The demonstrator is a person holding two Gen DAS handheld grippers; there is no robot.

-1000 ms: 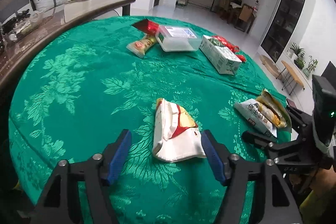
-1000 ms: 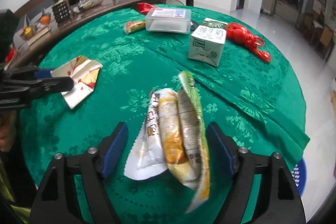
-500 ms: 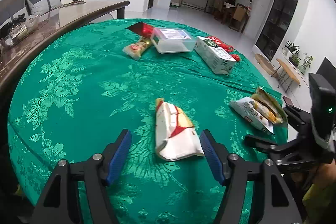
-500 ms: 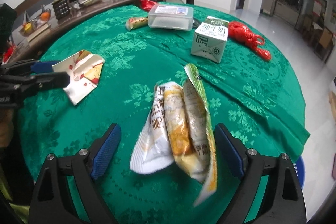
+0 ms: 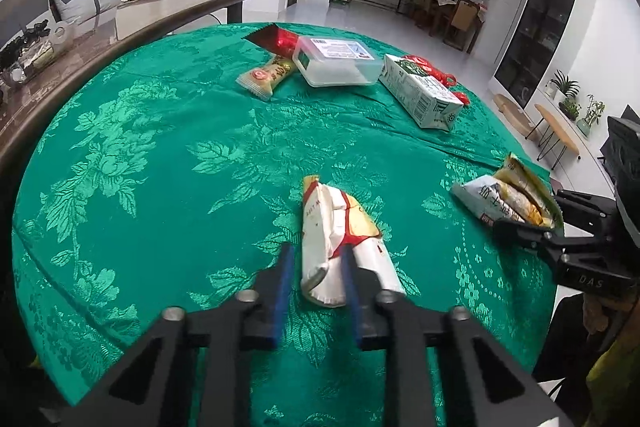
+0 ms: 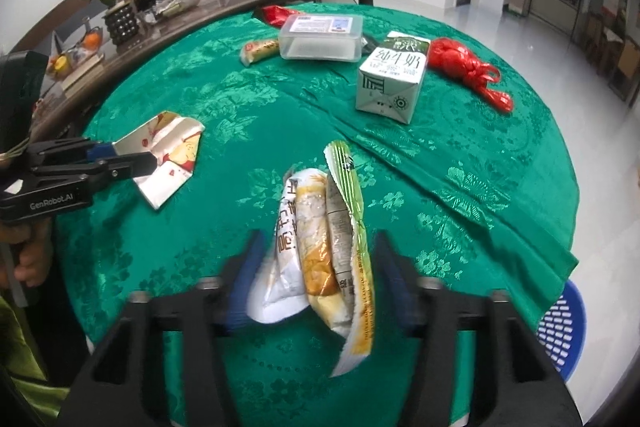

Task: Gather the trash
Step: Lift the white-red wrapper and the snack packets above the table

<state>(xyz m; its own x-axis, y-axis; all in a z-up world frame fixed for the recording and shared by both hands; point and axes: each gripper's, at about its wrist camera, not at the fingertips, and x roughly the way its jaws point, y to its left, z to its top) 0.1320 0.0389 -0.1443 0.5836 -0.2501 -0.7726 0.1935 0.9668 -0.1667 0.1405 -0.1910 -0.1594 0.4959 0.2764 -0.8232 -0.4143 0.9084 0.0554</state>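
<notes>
A crumpled white and red wrapper [image 5: 340,227] lies on the green tablecloth [image 5: 160,167]. My left gripper [image 5: 316,249] is shut on its near left fold. The right wrist view shows the same wrapper [image 6: 172,147] pinched at its edge by the left gripper [image 6: 132,159]. Further right lies a bundle of snack wrappers [image 6: 320,227], white, yellow and green. My right gripper [image 6: 318,239] is closing on the bundle, its blurred blue pads against both sides. From the left wrist view, the bundle [image 5: 504,195] sits in the right gripper [image 5: 532,215] at the table's right edge.
At the far side stand a milk carton [image 6: 390,83], a clear plastic box [image 6: 320,37], a red plastic bag [image 6: 464,63], a small snack packet [image 6: 258,49] and a red foil packet [image 6: 276,15]. A blue basket [image 6: 560,331] stands on the floor, right. A dark wooden table [image 6: 240,7] borders the back left.
Both grippers stood wide open around their wrappers. Both have since closed, the left onto the white and red wrapper and the right onto the snack wrapper bundle, which is squeezed narrower.
</notes>
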